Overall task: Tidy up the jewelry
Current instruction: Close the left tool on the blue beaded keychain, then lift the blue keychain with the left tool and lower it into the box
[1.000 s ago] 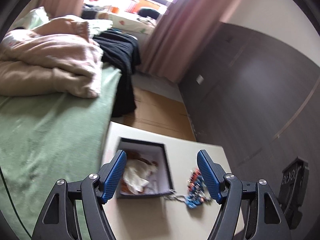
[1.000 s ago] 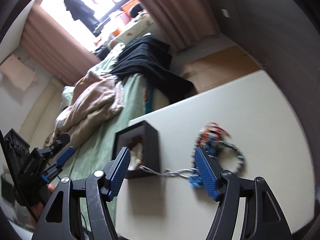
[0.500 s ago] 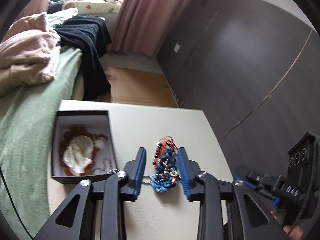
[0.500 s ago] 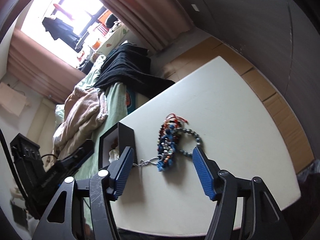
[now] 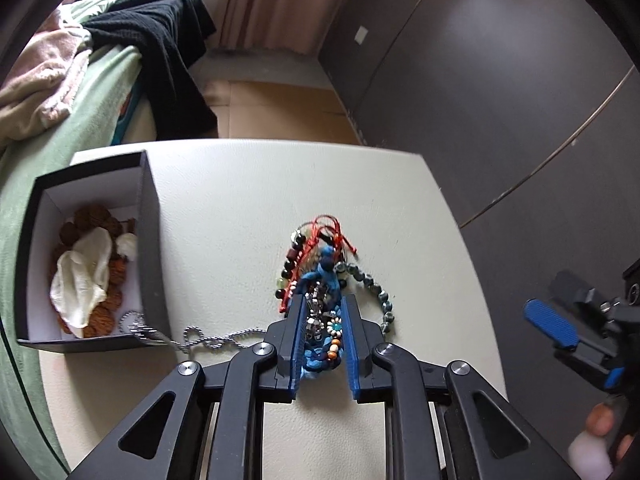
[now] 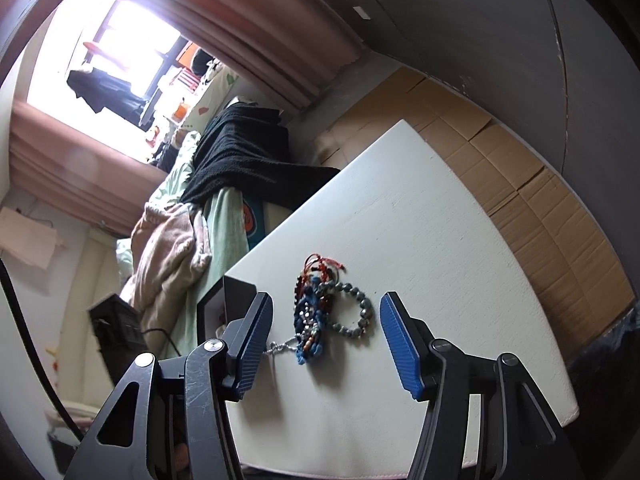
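Low over the tabletop [image 5: 224,216], the left hand-held gripper [image 5: 323,312] reaches forward, its blue fingers [image 5: 297,336] pinched narrow around the near end of the bracelet pile [image 5: 325,280]. The pile's long axis runs straight away from the camera. A silver chain [image 5: 208,337] trails left into the open black box [image 5: 150,240].

From the right wrist, the right hand-held gripper [image 6: 326,322] hovers above the tabletop [image 6: 420,240], spread wide and holding nothing, the bracelet pile [image 6: 314,316] lying lengthwise between its fingers [image 6: 400,350], the box [image 6: 224,300] just left.
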The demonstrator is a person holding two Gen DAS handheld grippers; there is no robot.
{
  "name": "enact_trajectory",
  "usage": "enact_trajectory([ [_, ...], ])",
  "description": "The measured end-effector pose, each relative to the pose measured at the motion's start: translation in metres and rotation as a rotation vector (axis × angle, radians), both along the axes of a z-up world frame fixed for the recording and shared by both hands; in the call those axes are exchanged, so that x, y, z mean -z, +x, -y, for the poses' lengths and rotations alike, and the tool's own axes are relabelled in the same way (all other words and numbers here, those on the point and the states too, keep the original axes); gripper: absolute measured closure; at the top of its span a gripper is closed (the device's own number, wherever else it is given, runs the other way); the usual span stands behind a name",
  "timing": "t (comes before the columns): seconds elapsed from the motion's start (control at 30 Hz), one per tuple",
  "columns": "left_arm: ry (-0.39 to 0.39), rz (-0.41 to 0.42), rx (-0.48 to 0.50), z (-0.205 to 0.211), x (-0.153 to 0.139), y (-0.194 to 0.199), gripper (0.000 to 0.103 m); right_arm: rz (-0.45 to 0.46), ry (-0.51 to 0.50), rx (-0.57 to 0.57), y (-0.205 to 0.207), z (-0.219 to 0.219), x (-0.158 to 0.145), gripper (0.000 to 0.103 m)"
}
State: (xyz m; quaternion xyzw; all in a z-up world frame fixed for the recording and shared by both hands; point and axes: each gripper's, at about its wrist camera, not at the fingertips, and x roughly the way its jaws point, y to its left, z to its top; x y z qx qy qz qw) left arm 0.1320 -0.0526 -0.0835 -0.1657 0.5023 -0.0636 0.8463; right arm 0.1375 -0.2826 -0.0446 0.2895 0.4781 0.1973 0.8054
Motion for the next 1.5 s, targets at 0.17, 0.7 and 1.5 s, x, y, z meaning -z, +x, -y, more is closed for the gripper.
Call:
enact_trajectory([
  [0.17,0.037,-0.055,0.012,0.011,0.017,0.006,0.085,-0.017,0.032,0.017,0.004,0.012,0.003,0.045],
  [0.7,0.075,-0.1,0.009,0.016,0.04,0.021,0.088,-0.029,0.029,0.023,0.008,0.018,0.004,0.045],
  [1.5,-0.099,0.12,-0.095,-0.055,-0.047,-0.02,0.088,-0.109,-0.015,-0.179,0.01,-0.066,0.041,0.055],
])
